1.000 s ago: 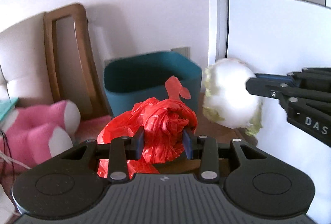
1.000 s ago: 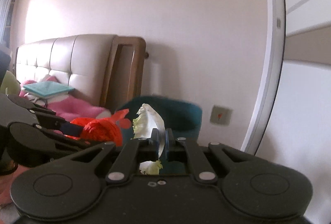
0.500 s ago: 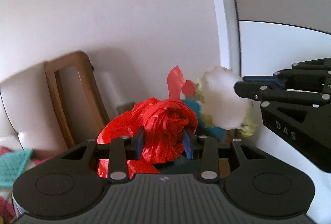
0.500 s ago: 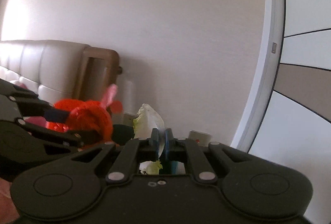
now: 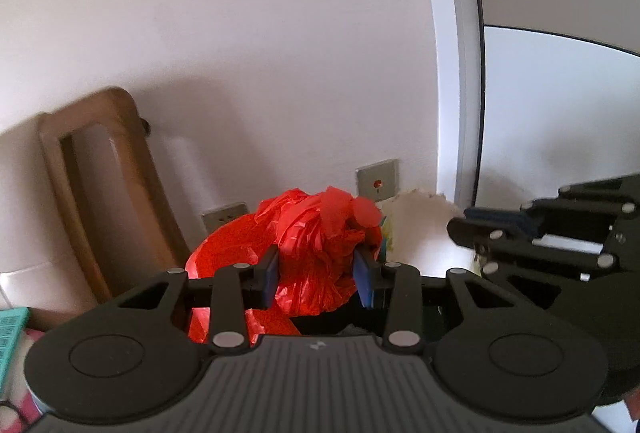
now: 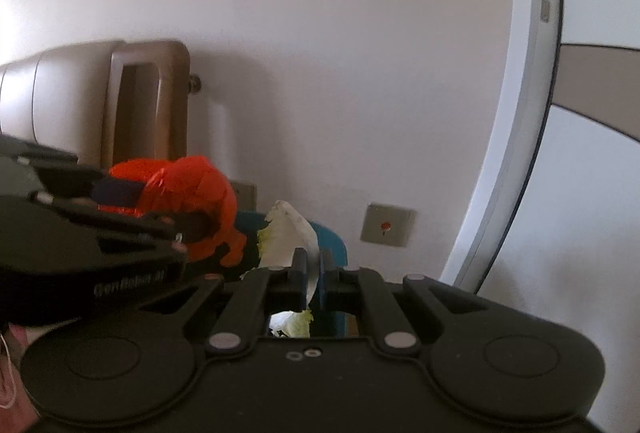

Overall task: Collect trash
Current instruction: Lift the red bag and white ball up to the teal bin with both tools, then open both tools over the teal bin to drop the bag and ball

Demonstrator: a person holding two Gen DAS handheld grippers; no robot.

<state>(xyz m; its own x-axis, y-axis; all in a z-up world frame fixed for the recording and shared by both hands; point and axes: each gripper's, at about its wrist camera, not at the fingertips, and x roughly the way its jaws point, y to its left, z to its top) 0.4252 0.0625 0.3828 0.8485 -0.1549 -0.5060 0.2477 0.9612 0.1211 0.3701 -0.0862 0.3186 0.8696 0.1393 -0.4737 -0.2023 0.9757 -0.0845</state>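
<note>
My left gripper (image 5: pixel 318 273) is shut on a crumpled red plastic bag (image 5: pixel 316 257), which bulges out between the blue pads. My right gripper (image 6: pixel 314 271) is shut on a pale cabbage leaf (image 6: pixel 290 233); the leaf (image 5: pixel 420 229) also shows white in the left wrist view, just right of the red bag. The two grippers are held side by side, the right gripper (image 5: pixel 464 229) at the right edge of the left wrist view. Below and behind both loads sits a teal bin (image 6: pixel 332 245), mostly hidden by the grippers. The red bag (image 6: pixel 196 201) hangs over its left side.
A white wall is straight ahead with two metal switch plates (image 5: pixel 377 180) low on it. A wooden headboard frame (image 5: pixel 100 193) and padded bed head (image 6: pixel 52 101) stand to the left. A white door frame (image 5: pixel 452 73) and panelled door lie to the right.
Both grippers have moved forward together toward the wall with their loads. The bin has slipped under the grippers, the pink plush toy has left view, and the wall plates have come into view.
</note>
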